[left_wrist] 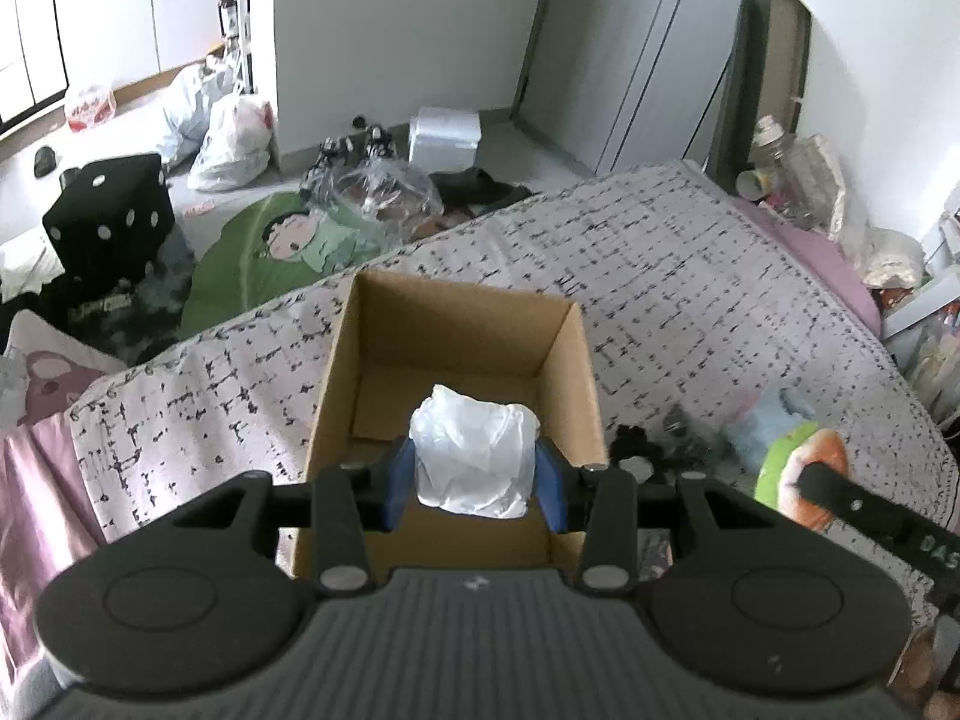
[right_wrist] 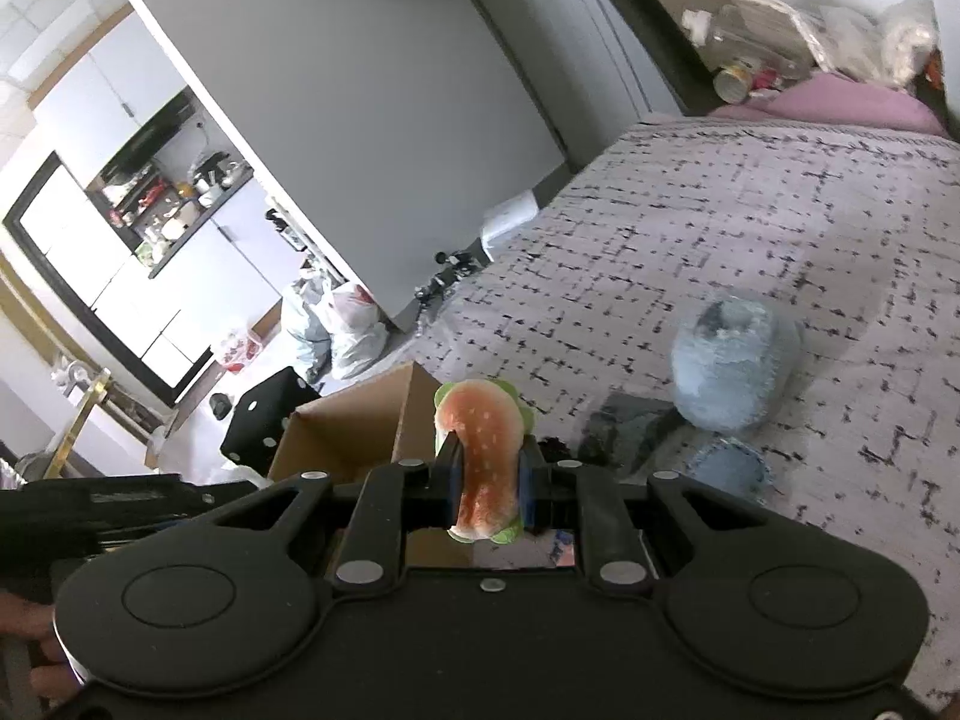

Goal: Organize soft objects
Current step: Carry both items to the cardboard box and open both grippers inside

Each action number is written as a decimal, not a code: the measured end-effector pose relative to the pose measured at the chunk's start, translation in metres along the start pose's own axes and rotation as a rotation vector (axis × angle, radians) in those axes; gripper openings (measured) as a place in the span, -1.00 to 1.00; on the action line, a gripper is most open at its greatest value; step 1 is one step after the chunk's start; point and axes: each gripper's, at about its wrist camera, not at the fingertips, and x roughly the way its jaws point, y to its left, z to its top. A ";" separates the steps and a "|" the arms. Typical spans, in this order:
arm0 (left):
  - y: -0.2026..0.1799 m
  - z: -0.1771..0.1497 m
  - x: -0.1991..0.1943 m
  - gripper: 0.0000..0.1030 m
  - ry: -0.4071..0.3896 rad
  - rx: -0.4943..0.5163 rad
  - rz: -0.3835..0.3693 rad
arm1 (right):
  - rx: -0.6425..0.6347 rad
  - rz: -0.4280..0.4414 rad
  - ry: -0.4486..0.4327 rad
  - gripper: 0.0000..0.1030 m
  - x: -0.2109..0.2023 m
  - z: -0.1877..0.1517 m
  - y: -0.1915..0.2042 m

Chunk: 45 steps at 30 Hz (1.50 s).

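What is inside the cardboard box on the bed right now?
The cardboard box shows only bare floor and a loose bottom flap. The white plastic bag, held above in the left gripper, hides the near floor.

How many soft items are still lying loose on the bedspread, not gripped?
2: a light blue plush beside the cardboard box, and a smaller blue fuzzy piece just in front of it. The dark things nearby are too blurred to identify.

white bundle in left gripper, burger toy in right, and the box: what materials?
White bundle: thin plastic film, likely a bag; crinkled, translucent, slight sheen. Burger toy: plush fabric, matte and fuzzy, squashed between the pads. Box: corrugated cardboard, matte brown, with folded flaps.
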 end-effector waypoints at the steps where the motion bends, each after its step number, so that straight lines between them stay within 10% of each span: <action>1: 0.003 0.000 0.004 -0.18 0.009 -0.003 0.001 | 0.000 0.003 0.003 -0.66 0.003 0.000 0.001; 27: 0.054 -0.010 0.056 -0.16 0.127 -0.092 -0.074 | -0.146 0.102 0.081 -0.65 0.059 -0.004 0.073; 45: 0.082 0.008 0.012 0.50 0.071 -0.122 -0.068 | -0.256 0.071 0.249 -0.54 0.087 -0.032 0.117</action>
